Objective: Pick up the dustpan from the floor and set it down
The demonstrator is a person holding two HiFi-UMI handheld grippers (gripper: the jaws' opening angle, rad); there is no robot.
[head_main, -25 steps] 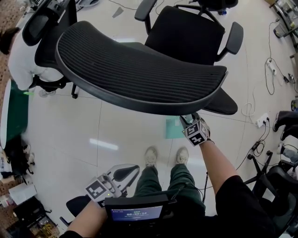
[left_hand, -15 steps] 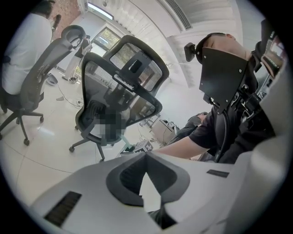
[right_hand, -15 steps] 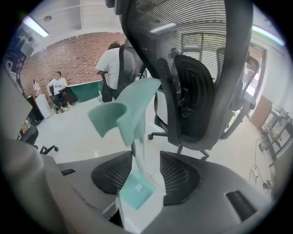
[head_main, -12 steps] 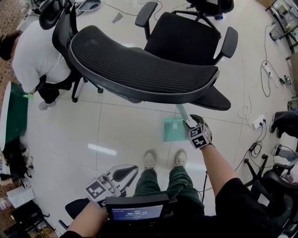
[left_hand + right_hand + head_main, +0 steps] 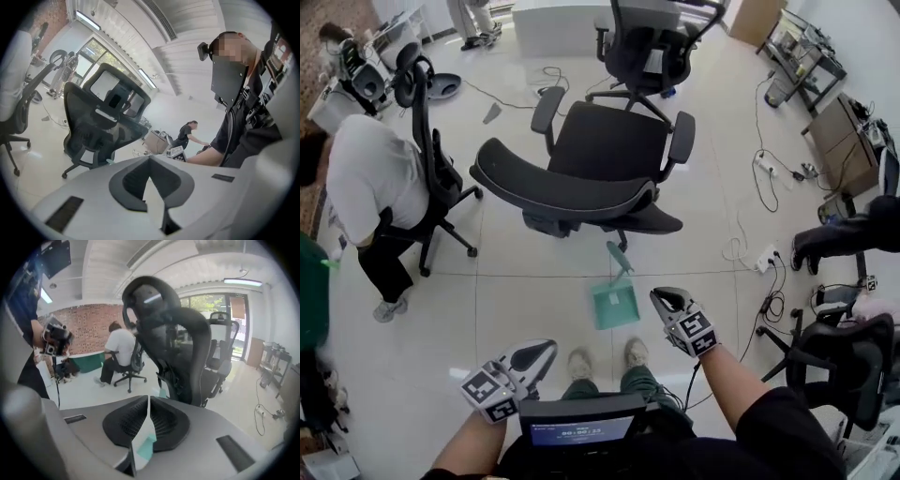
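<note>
The teal dustpan [image 5: 614,302] rests on the white floor just ahead of my shoes, its handle [image 5: 616,254] pointing toward the black chair. My right gripper [image 5: 662,296] hovers beside and above it, to its right, not touching. Its jaws are closing, nearly meeting at the tips, with nothing between them. In the right gripper view [image 5: 149,400] a teal patch of the dustpan [image 5: 145,449] shows through the slit below the tips. My left gripper [image 5: 546,348] is held low at the left, jaws together and empty, and in its own view [image 5: 150,158] it faces a chair.
A black mesh office chair [image 5: 581,178] stands just beyond the dustpan, another [image 5: 652,47] behind it. A person in white [image 5: 370,187] sits at the left. Cables and a power strip [image 5: 764,258] lie at the right, near a further chair [image 5: 834,366].
My view and both grippers have risen well above the floor. The right gripper, which was at the dustpan's handle, has come away; the dustpan stays on the floor.
</note>
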